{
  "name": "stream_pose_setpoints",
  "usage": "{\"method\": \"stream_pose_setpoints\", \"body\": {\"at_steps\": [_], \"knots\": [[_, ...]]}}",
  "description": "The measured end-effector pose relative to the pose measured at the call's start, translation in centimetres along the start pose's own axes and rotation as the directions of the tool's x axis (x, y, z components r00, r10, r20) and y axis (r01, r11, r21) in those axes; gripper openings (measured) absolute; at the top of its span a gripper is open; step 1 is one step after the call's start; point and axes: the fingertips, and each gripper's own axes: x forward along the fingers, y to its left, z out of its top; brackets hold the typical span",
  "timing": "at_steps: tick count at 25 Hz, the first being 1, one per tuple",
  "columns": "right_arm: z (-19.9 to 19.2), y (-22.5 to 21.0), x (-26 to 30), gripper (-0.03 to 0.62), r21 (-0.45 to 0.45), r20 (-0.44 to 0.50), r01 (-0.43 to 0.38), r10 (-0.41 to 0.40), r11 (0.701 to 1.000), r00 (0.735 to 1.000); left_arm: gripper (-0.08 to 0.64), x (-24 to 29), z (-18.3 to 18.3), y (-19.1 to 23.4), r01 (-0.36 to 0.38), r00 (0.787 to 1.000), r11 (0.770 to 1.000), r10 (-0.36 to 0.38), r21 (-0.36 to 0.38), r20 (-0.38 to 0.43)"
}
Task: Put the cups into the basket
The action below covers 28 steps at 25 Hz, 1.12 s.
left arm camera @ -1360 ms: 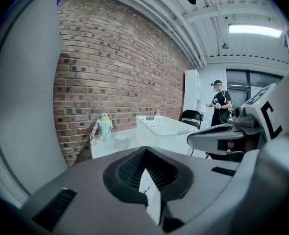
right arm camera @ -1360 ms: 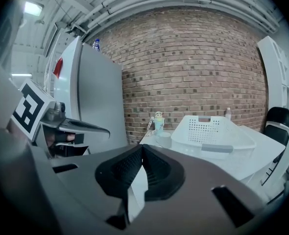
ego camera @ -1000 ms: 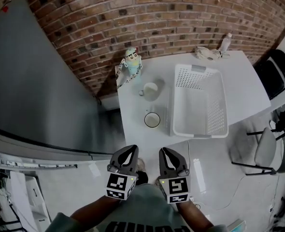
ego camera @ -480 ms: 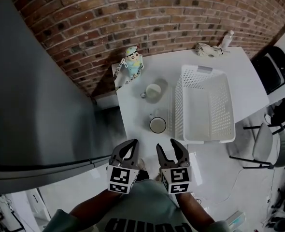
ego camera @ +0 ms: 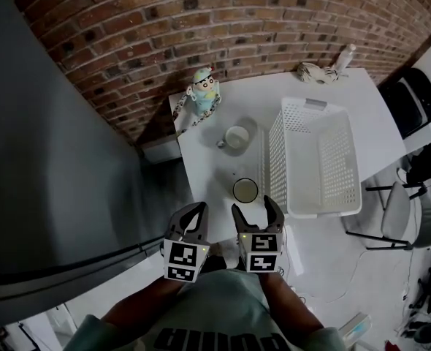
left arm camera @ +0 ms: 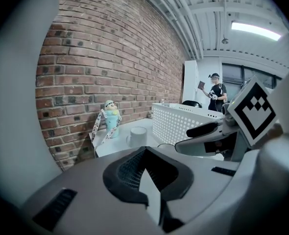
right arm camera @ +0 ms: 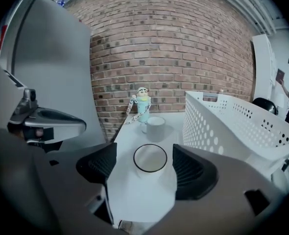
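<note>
White table [ego camera: 208, 163] vs. a brick wall [ego camera: 201, 20], grey floor [ego camera: 325, 269] below. Nearest: both grippers side by side at the table's near edge, pointing fwd & down.

L gripper [ego camera: 198, 209]: jaws together, pads meeting, nothing btwn them.

R gripper [ego camera: 253, 209]: jaws wide apart, have just been opening, pads touching nothing.

Dark-rimmed cup [ego camera: 245, 190] stands upright on the table just ahead of R gripper's tips. In the right gripper view it lines up w/ the gap btwn the jaws but is clear of both pads. It's fwd & right of L gripper.

Basket [ego camera: 277, 163], white w/ perforated walls, sits on the table ahead & right of R gripper. Its long wall is just beside the cup.

Further ahead of R gripper is a second cup [ego camera: 237, 136], pale, handle toward the left, upright. It's also outside the basket, beside the same wall, apart from the first cup.

Beyond that, fwd-left, a doll-shaped bottle [ego camera: 203, 90] w/ a strap stands near the wall. Far fwd-right, past the basket's far end, are a crumpled cloth [ego camera: 314, 72] & a small bottle [ego camera: 343, 55] at the table's back edge.

Left of L gripper is a big grey panel [ego camera: 55, 159]. In the left gripper view a person [left arm camera: 214, 88] stands far off beyond the basket.
</note>
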Motion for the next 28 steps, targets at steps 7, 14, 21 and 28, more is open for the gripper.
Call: {"method": "stream_pose_setpoints", "body": {"at_steps": [7, 14, 21, 28], "knots": [[-1.2, -0.1, 3.6, 0.371, -0.012, -0.047, 0.007, -0.008, 1.0, 0.999, 0.008, 1.3, -0.4, 0.9, -0.017, 1.0, 1.0, 0.017, 0.017, -0.01], [-2.9, -0.7, 6.3, 0.387, -0.039, -0.114, -0.007, 0.002, 0.999, 0.993, 0.008, 3.0, -0.3, 1.5, -0.036, 0.999, 0.999, 0.037, 0.022, -0.027], [-4.0, -1.2, 8.2, 0.393, -0.054, -0.165, -0.039, 0.03, 0.998, 0.986, 0.008, 4.4, -0.6, 1.3, -0.052, 0.997, 0.999, 0.052, 0.001, -0.049], [-6.0, -1.2, 10.0, 0.391, -0.091, -0.243, -0.087, 0.063, 0.992, 0.968, 0.008, 5.4, -1.0, 1.6, -0.086, 0.994, 0.996, 0.084, -0.027, -0.069]]}}
